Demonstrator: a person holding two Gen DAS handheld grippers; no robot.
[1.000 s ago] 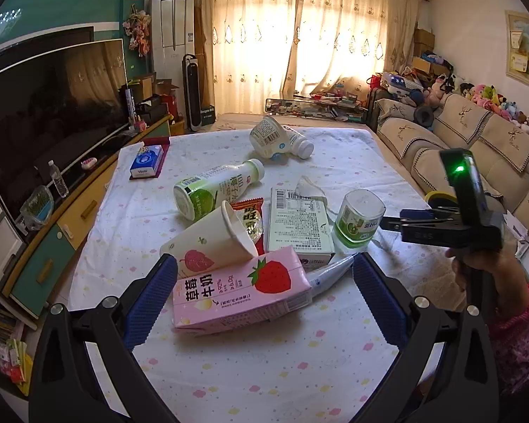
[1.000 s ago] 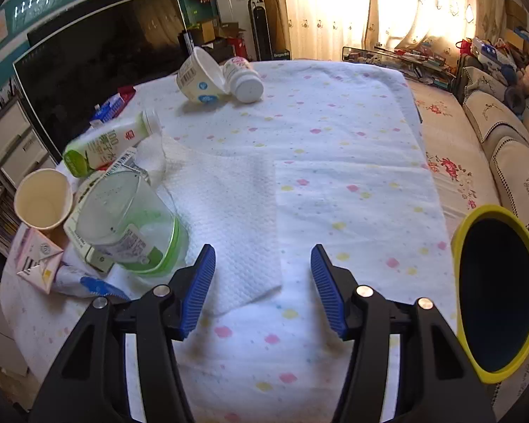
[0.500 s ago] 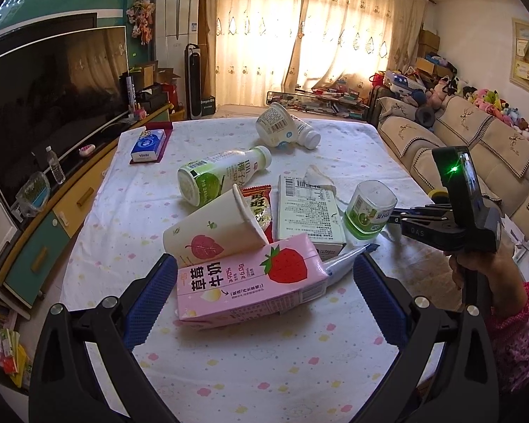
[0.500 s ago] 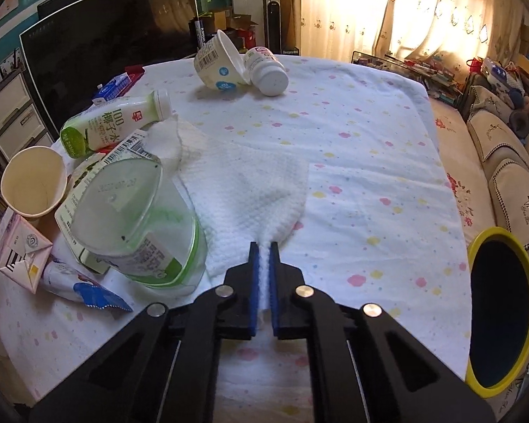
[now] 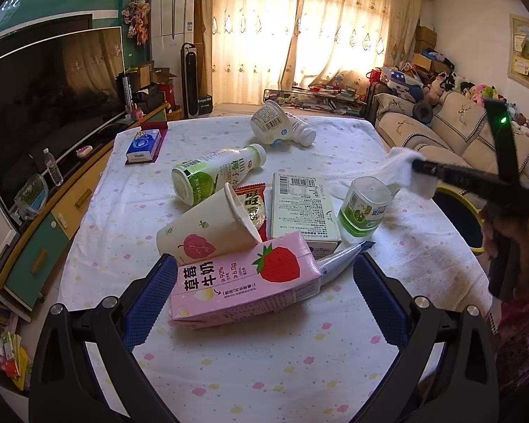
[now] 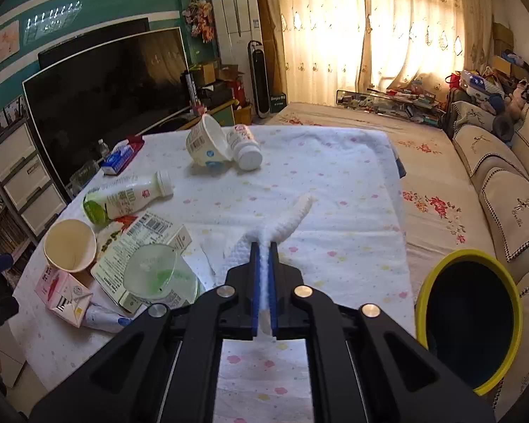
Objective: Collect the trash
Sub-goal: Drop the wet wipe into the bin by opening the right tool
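The right gripper (image 6: 263,246) is clamped tight on a white paper towel (image 6: 289,220), whose loose end twists up and away over the desk (image 6: 335,183); in the left wrist view the towel (image 5: 400,165) hangs lifted at the right, above a small green-labelled clear cup (image 5: 365,208). The left gripper (image 5: 264,278) is spread wide with nothing between its pads, one pad on either side of the pink strawberry milk carton (image 5: 243,282) but not touching it.

The rest of the trash crowds the near left of the desk: a paper cup (image 5: 208,232) on its side, a red snack wrapper (image 5: 252,206), a flat white box (image 5: 301,208), a green-and-white bottle (image 5: 217,176), and a silver-blue wrapper (image 5: 338,257) partly hidden under the carton. Far off lie a white tub (image 5: 268,123) and small bottle (image 5: 301,132), touching. The right and far stretches of the cloth are bare.

A yellow-rimmed bin (image 6: 469,320) sits off the desk's right edge, beside the sofa (image 6: 504,190); its near part is cut off by the frame edge. Its inside is too dark to make out.
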